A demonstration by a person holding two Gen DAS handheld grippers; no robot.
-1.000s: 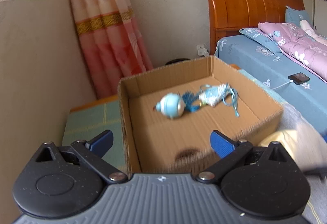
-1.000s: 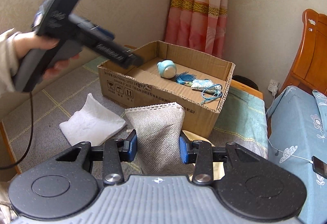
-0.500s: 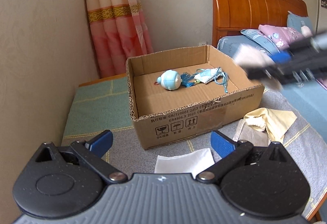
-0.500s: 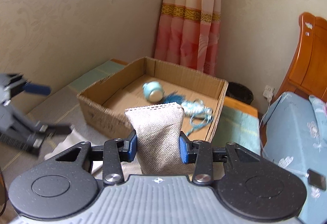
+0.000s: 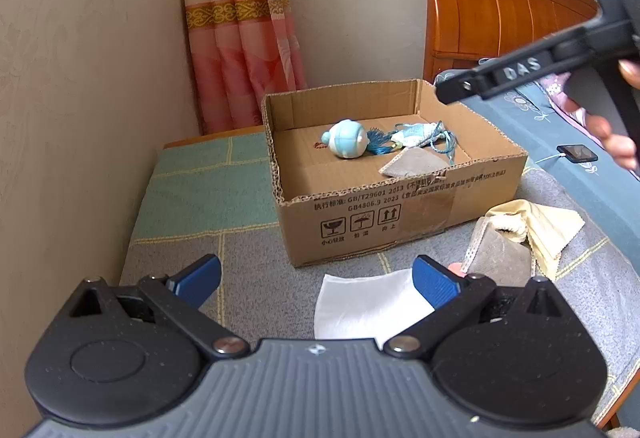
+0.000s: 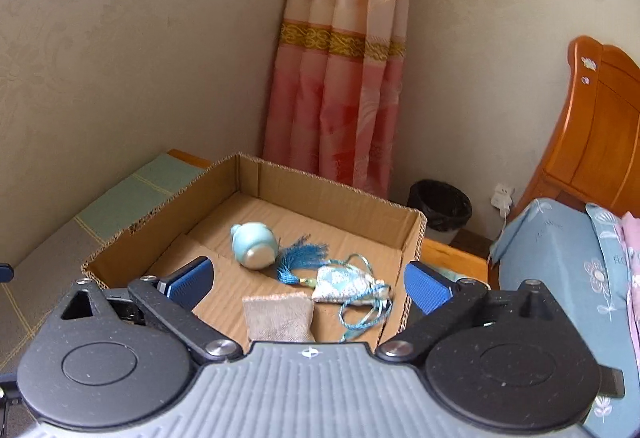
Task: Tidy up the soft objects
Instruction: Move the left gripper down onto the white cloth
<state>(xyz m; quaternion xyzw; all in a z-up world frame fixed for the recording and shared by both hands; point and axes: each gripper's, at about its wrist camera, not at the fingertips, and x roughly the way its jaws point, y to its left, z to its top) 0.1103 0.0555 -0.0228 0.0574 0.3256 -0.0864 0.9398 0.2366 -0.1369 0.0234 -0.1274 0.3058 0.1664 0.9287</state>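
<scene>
The grey pouch [image 6: 278, 318] lies in the cardboard box [image 6: 412, 222] – the right gripper [image 6: 307, 284], jaws just sprung apart and empty, should lift clear before swinging away, while the left gripper [image 5: 316, 278] – jaws apart too – lines up over the white cloth [image 5: 360, 308].

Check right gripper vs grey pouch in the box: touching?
Apart. In the right wrist view the right gripper has just opened wide; the grey pouch lies on the cardboard box floor, clear of both pads.

Soft daylight, sharp focus, fisheye-bent edges.
</scene>
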